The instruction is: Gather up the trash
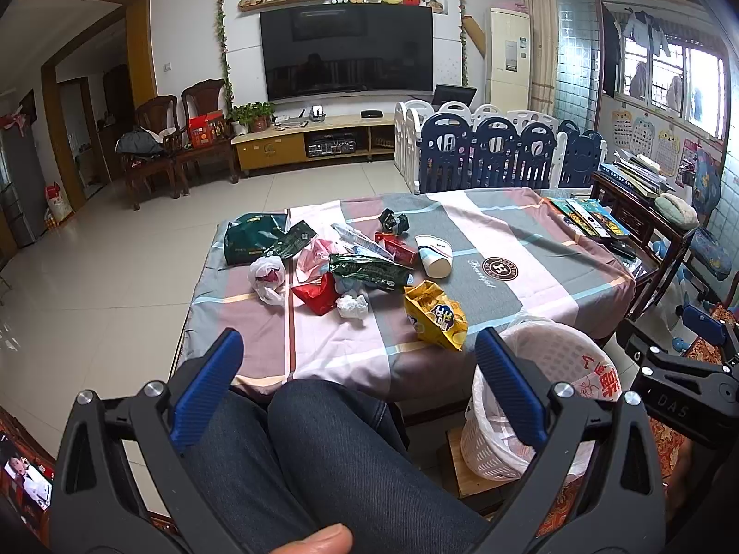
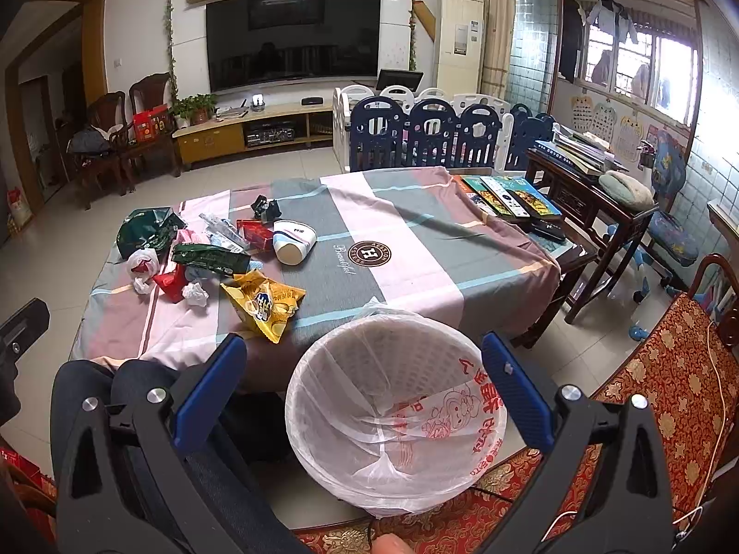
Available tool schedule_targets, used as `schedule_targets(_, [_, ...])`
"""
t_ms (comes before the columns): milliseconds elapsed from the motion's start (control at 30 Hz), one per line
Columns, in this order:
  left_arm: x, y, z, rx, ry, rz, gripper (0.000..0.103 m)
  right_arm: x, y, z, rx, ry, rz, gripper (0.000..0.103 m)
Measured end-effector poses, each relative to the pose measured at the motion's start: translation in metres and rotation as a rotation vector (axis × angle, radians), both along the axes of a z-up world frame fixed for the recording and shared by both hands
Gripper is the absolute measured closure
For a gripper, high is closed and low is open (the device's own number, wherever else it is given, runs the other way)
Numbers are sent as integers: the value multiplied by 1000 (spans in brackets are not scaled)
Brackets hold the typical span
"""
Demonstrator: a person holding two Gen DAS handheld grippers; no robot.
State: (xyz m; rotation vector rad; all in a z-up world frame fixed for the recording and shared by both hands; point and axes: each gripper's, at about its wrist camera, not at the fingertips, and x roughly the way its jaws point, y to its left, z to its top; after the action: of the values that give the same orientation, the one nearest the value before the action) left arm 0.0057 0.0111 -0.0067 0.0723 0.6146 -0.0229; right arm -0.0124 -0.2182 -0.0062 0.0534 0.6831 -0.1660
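Observation:
Trash lies on the cloth-covered table (image 1: 531,249): a yellow chip bag (image 1: 434,314) nearest the front edge, a paper cup (image 1: 433,256) on its side, a crumpled white tissue (image 1: 352,305), a red wrapper (image 1: 316,294), a dark green wrapper (image 1: 369,271), a white plastic bag (image 1: 267,277) and a green bag (image 1: 251,237). A white basket with a plastic liner (image 2: 397,415) stands below the table's front edge. My left gripper (image 1: 359,351) is open and empty over the person's knees. My right gripper (image 2: 362,355) is open and empty above the basket.
Books and remotes (image 2: 512,198) lie on the table's right end. A dark wooden side table (image 2: 591,175) and a red patterned seat (image 2: 669,392) are on the right. A playpen fence (image 1: 489,147) stands behind the table. Tiled floor (image 1: 115,277) lies to the left.

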Motion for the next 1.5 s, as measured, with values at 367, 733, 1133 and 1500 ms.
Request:
schedule_targets(367, [0, 0, 0, -2, 0, 1, 3, -1, -1, -2, 0, 0, -3, 3])
schedule_targets(733, [1, 0, 1, -2, 2, 0, 3, -2, 0, -4, 1, 1, -6, 3])
schedule_targets(1133, [1, 0, 1, -4, 2, 1, 3, -3, 0, -6, 6, 5, -11, 3])
schedule_targets(1500, [1, 1, 1, -4, 4, 1, 3, -2, -1, -5, 6, 4, -12, 3])
